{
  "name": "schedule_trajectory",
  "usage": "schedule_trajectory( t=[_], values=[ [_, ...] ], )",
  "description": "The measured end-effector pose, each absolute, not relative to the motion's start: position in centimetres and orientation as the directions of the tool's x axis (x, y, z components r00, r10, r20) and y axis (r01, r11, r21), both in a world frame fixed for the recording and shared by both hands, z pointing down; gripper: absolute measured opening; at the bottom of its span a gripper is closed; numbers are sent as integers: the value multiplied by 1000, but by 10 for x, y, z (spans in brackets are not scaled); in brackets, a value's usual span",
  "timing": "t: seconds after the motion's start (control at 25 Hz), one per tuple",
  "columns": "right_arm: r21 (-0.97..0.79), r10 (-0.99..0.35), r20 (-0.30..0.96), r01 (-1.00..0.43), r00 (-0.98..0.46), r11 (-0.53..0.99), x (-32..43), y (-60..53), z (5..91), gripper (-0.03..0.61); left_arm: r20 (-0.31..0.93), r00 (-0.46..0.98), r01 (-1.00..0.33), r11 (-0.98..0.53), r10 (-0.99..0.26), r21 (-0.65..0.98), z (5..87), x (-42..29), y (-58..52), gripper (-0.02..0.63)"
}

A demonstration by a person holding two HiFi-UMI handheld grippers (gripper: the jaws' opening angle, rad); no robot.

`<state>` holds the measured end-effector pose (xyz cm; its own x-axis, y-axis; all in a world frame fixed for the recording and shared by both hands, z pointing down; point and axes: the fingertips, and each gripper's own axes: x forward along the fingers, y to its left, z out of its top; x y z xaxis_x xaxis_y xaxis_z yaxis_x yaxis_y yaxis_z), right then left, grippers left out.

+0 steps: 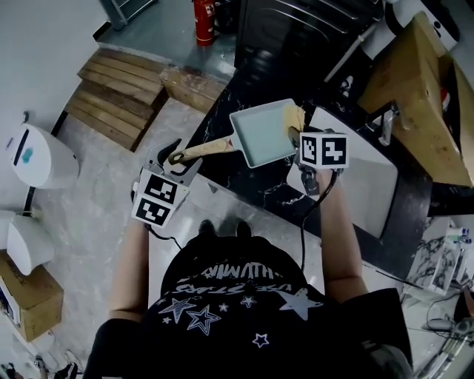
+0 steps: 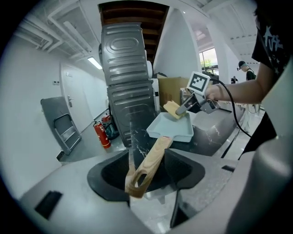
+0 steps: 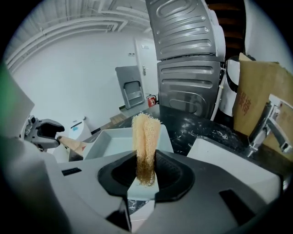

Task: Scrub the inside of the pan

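1. The pale blue square pan [image 1: 263, 133] with a light wooden handle [image 1: 204, 150] sits on the black marbled counter [image 1: 252, 185]. The handle sticks out past the counter's near left edge.
2. The left gripper [image 1: 178, 159] is at the handle's free end, tilted down. In the left gripper view its jaws stand wide apart around the handle [image 2: 149, 164], and the pads are not pressing on it. The looped handle end lies close to the left jaw. No grip.
3. The right gripper [image 1: 296, 129] is on the right of the pan, angled down. In the right gripper view its jaws are closed tight on a tan fibrous loofah scrubber [image 3: 145, 137], which stands up out of the pinch.
4. The scrubber [image 1: 292, 115] is at the pan's far right corner, over the rim. Contact with the pan's inside cannot be told.
5. The pan interior [image 3: 114, 139] looks plain and pale.
6. A white rectangular sink [image 1: 363, 178] lies on the counter just right of the pan, with a metal faucet [image 3: 265, 125] at its far right side.
7. A red fire extinguisher [image 1: 204, 18] stands on the floor far beyond the counter.
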<state>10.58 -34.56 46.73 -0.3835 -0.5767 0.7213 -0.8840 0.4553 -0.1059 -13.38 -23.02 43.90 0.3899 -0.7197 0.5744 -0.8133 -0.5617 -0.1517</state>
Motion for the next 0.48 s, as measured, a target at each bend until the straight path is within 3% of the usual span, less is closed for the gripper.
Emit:
schedule_trajectory(
  t=[0.16, 0.48],
  values=[
    [-42, -561, 774, -907, -295, 418, 110, -352, 474, 94, 626, 452, -735, -663, -635, -143, 461, -129, -231, 230],
    [64, -498, 852, -914, -159, 402, 106, -363, 489, 92, 664, 484, -680, -723, -570, -125, 474, -132, -238, 229]
  ],
)
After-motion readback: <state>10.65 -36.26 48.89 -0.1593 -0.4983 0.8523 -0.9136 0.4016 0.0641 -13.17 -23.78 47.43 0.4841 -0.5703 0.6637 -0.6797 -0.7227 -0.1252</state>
